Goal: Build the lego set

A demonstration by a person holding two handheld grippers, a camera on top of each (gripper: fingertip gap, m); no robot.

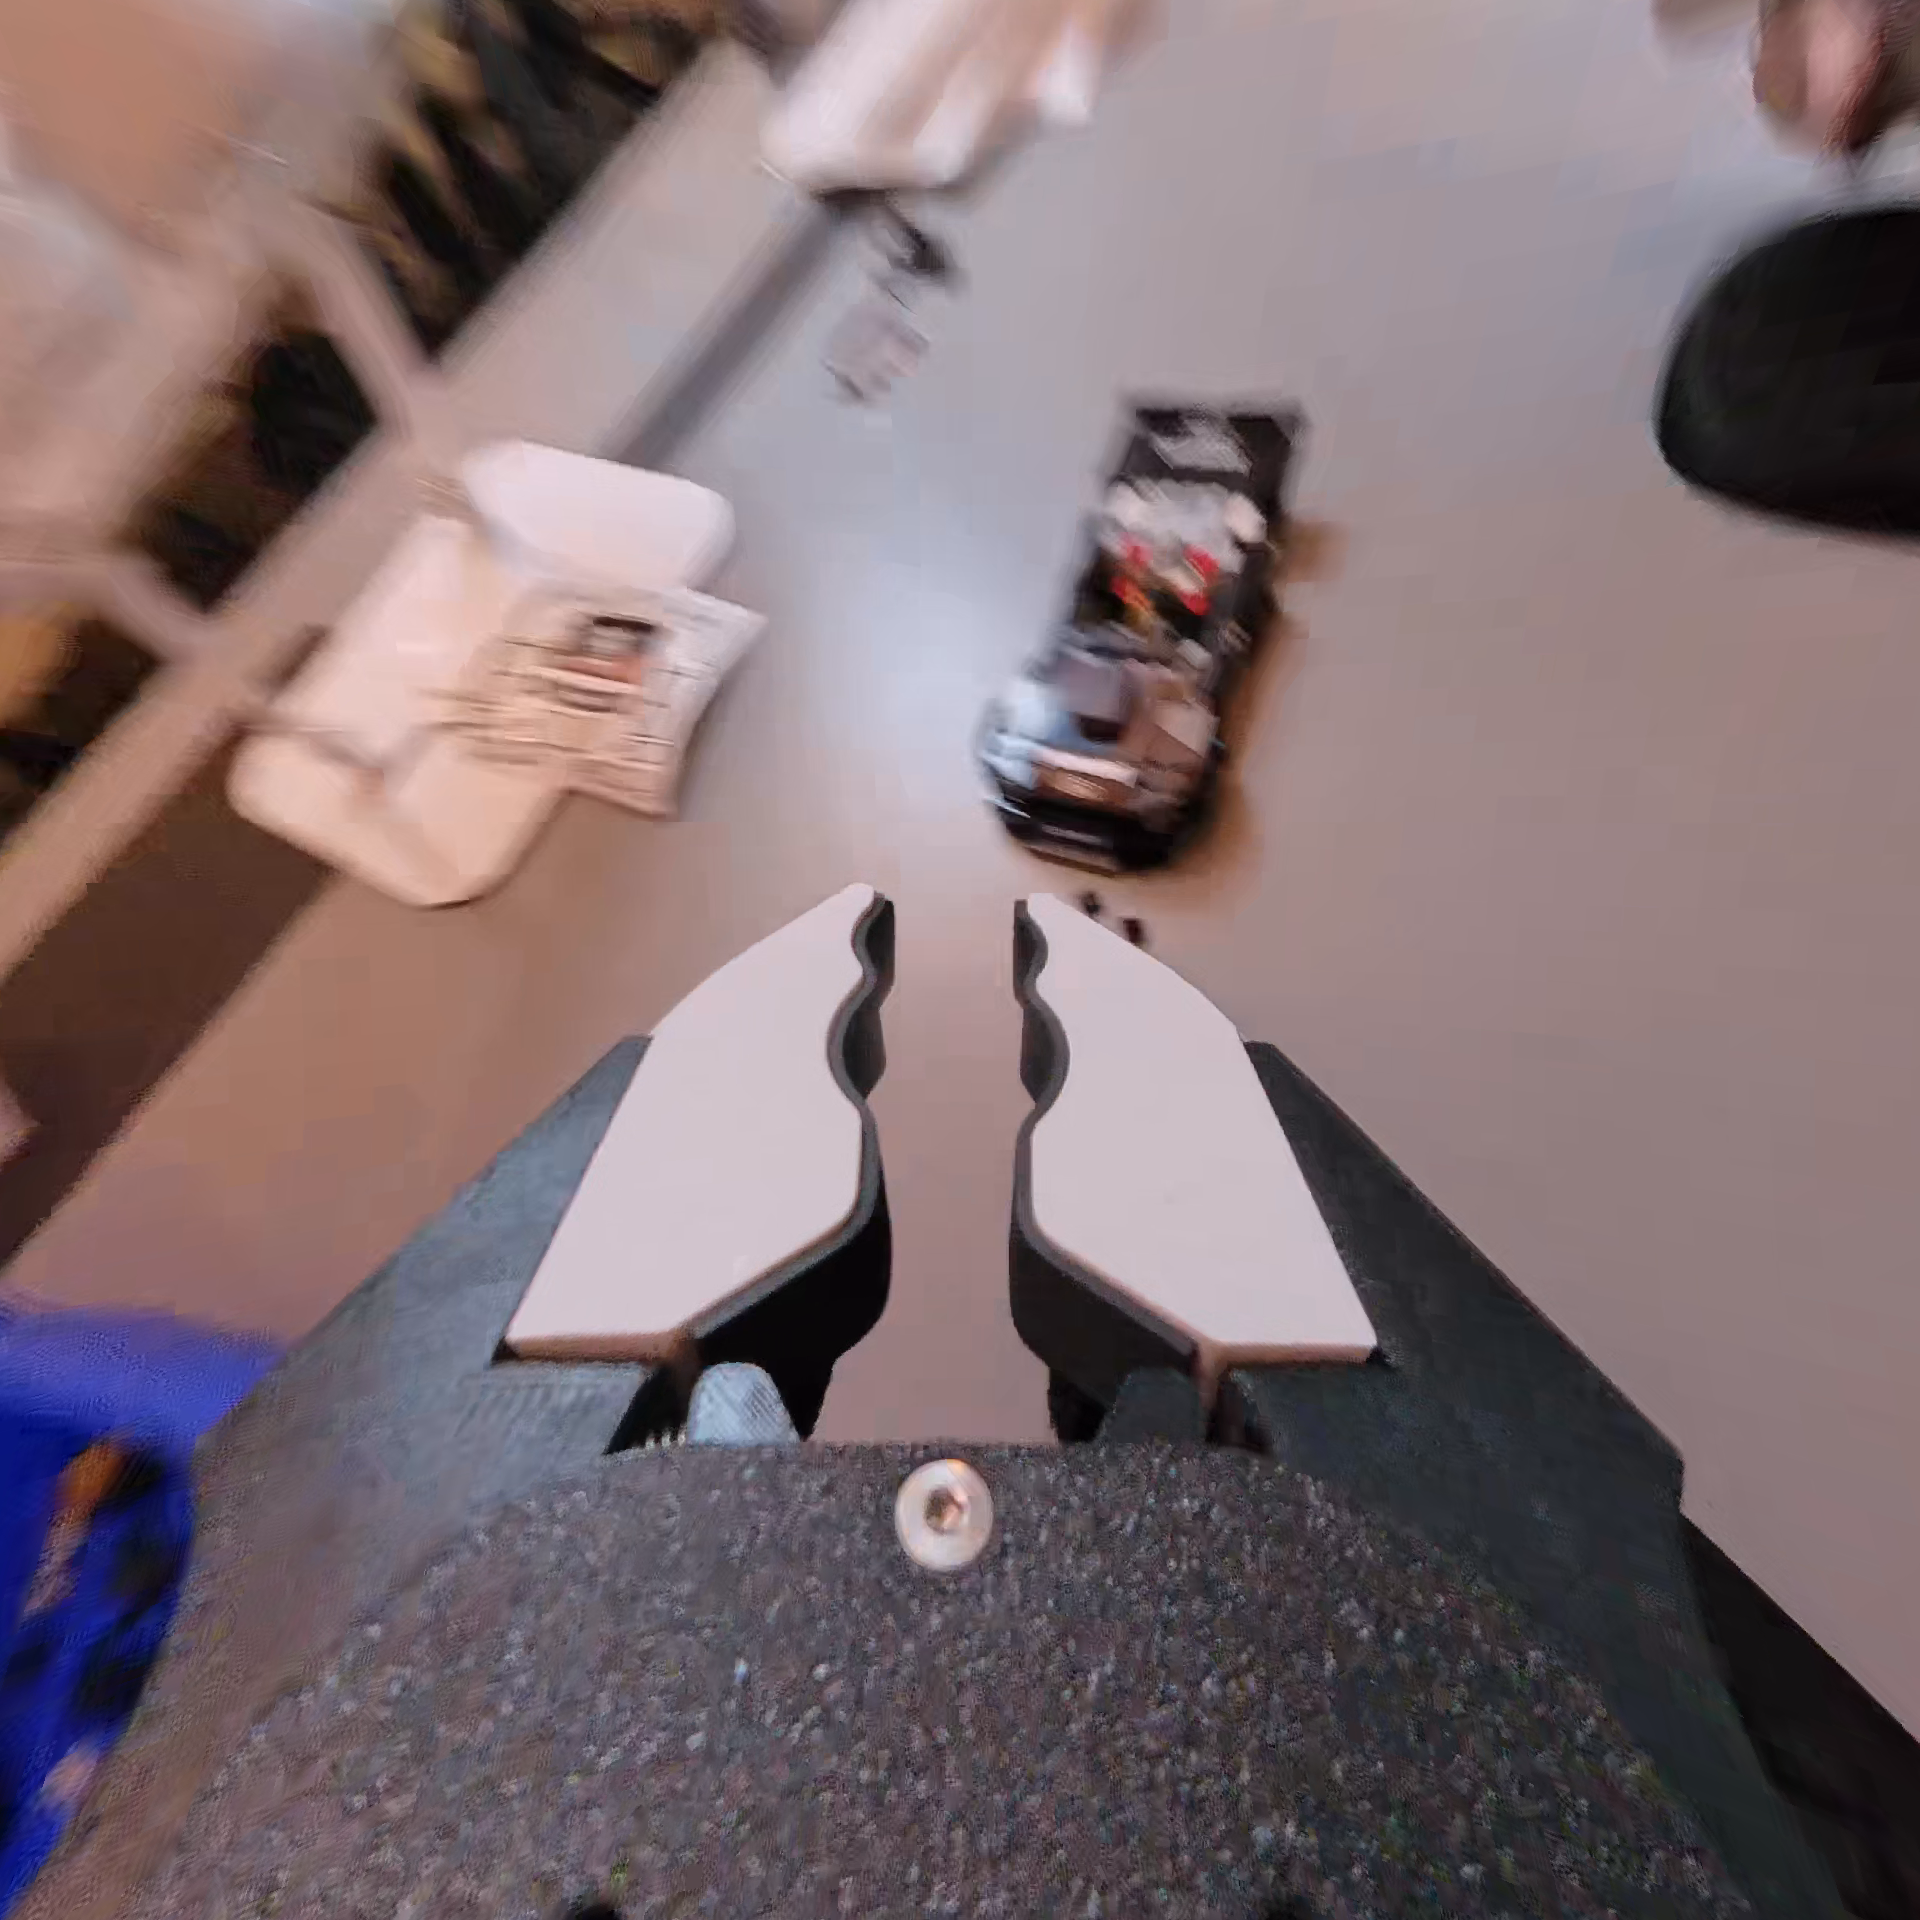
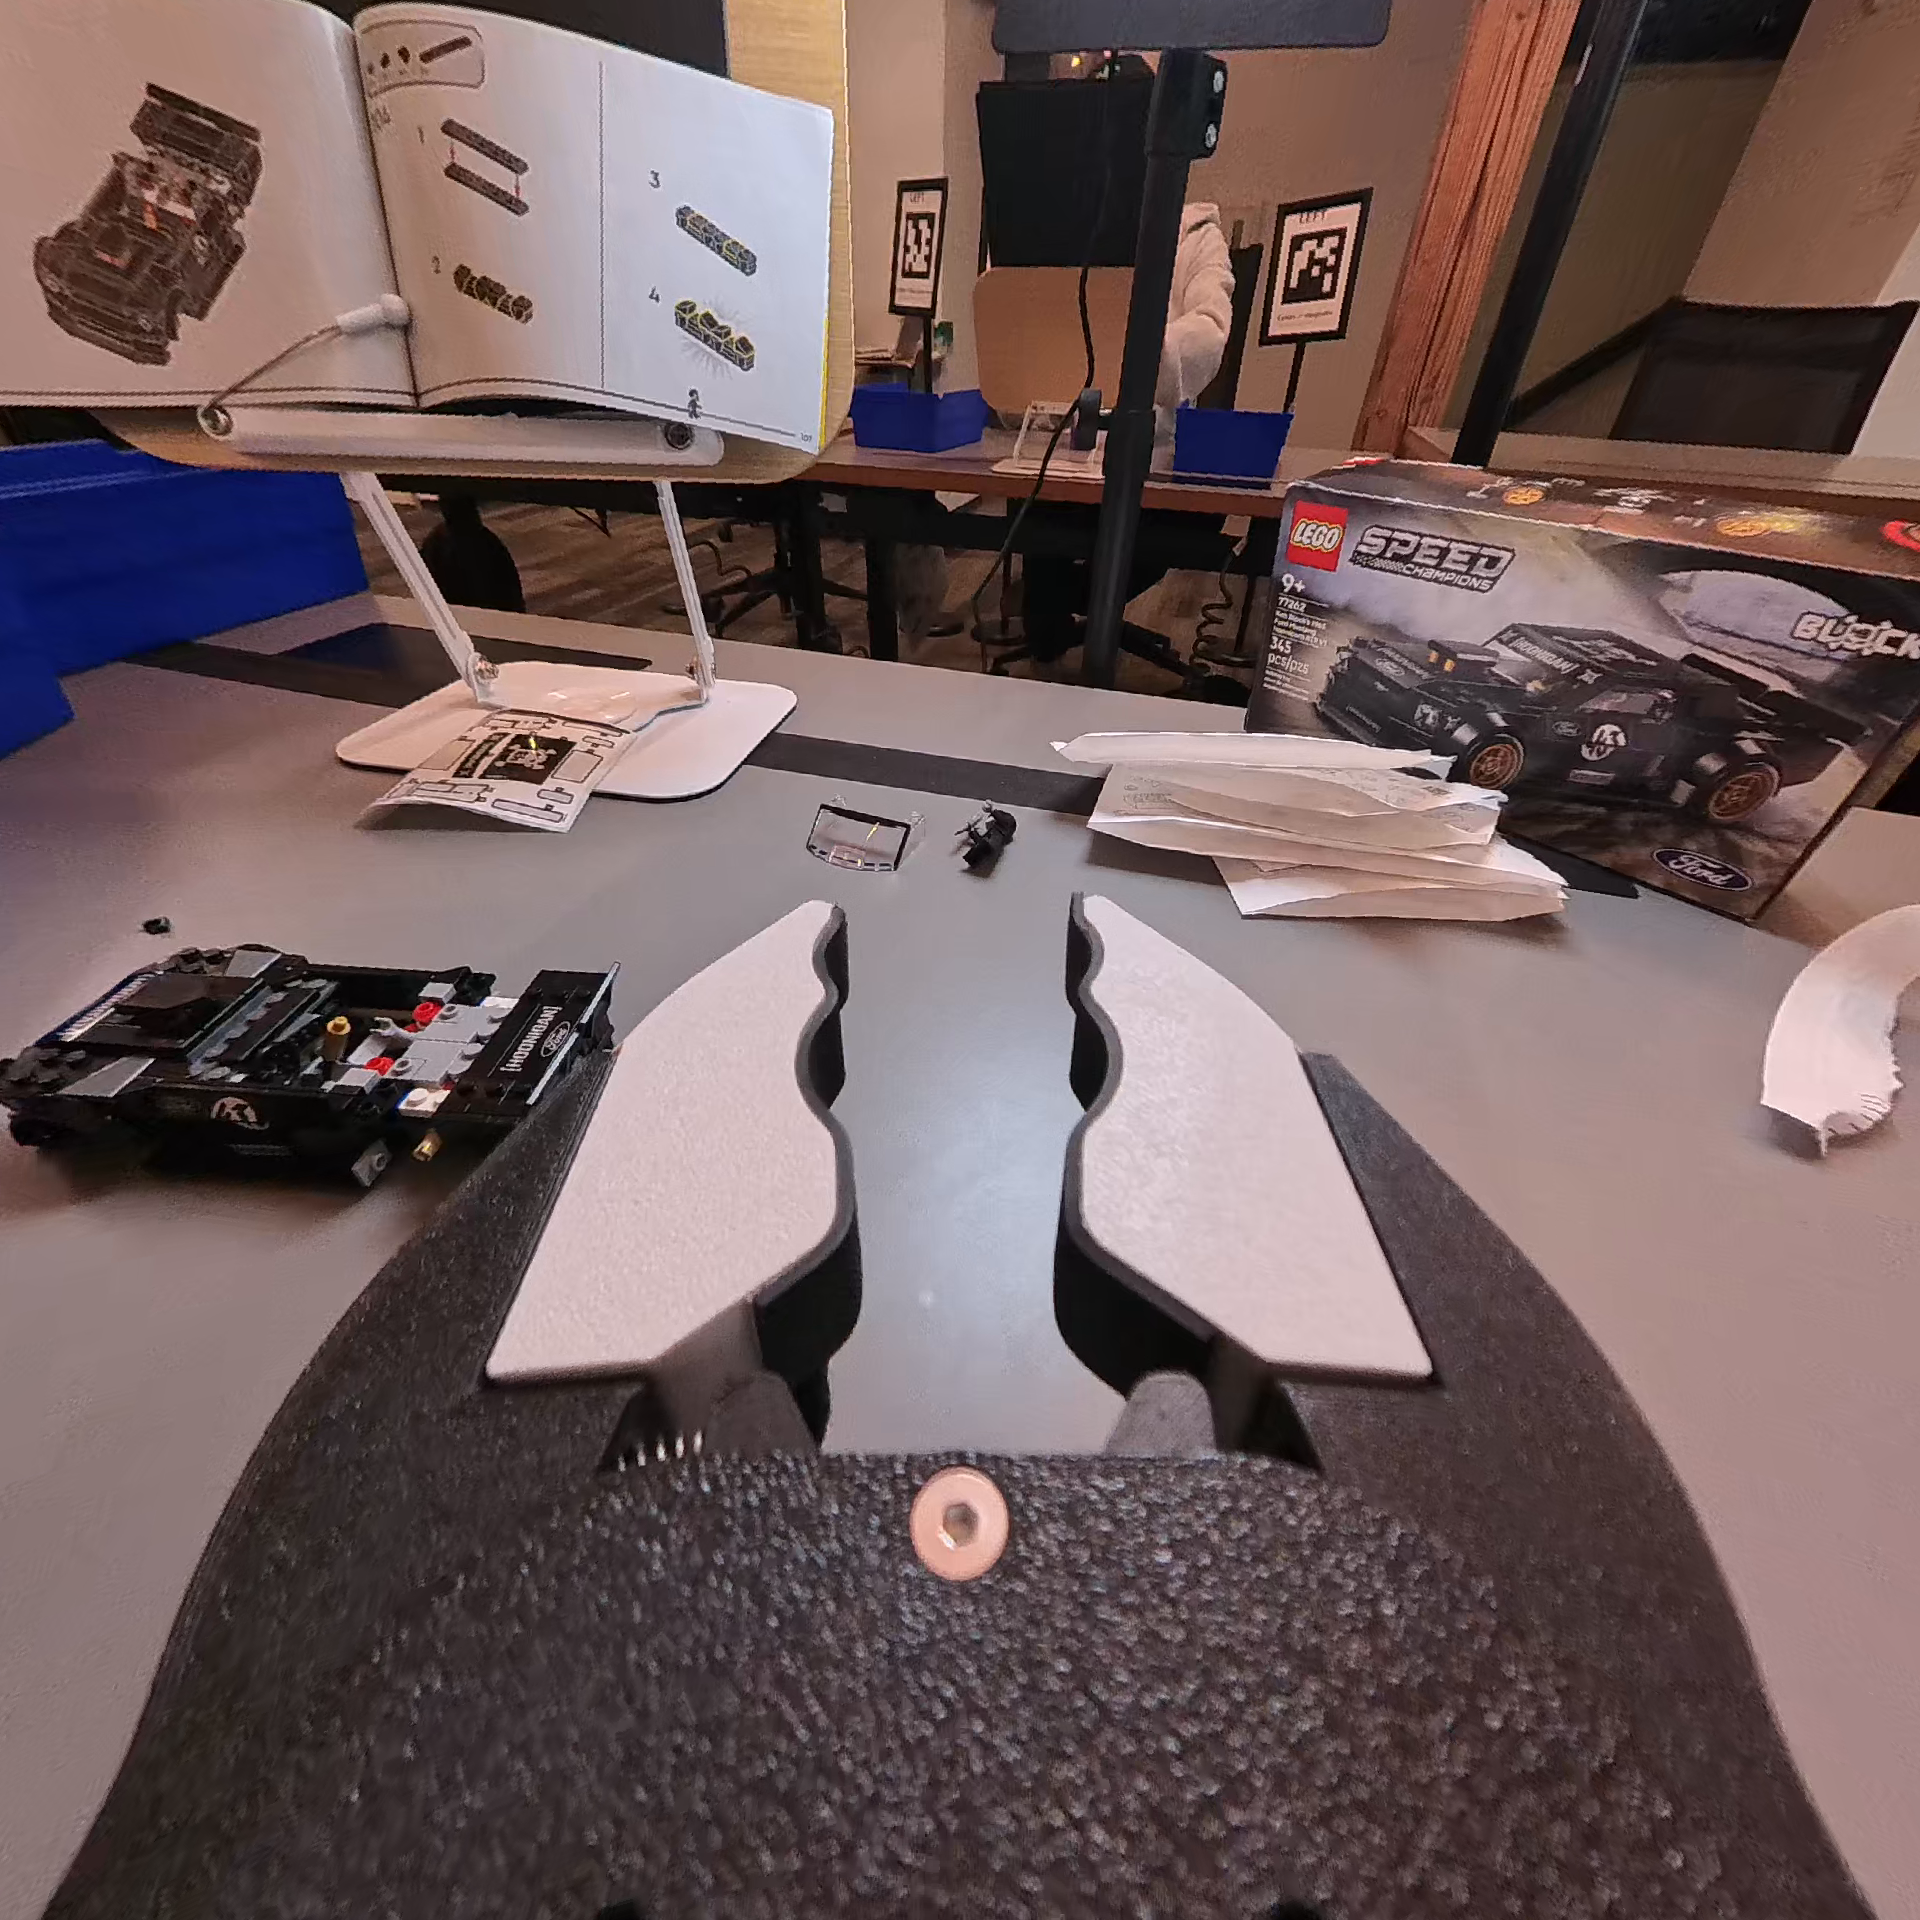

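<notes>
A partly built black lego car [image 2: 301, 1049] lies on the grey table at the left of the right wrist view. It also shows, blurred, in the left wrist view [image 1: 1143, 644] ahead of my left gripper [image 1: 953, 914], which is open, empty and held above the table. Small black pieces [image 1: 1117, 916] lie by its right fingertip. My right gripper [image 2: 956, 914] is open and empty, low over the table. Beyond it lie a clear windscreen piece [image 2: 865, 831] and a small black lego piece [image 2: 985, 831].
An open instruction booklet [image 2: 416, 208] rests on a white stand [image 2: 582, 727] with a sticker sheet [image 2: 499, 769] at its foot. Empty paper bags [image 2: 1320, 821], the set's box [image 2: 1600, 665] and a torn white paper [image 2: 1839, 1029] lie to the right. Blue bins [image 2: 156, 561] stand at the left. One gripper's finger ends stand about 35 centimeters off the other's. My left gripper's tips are some 15 centimeters from the partly built black lego car [image 2: 301, 1049].
</notes>
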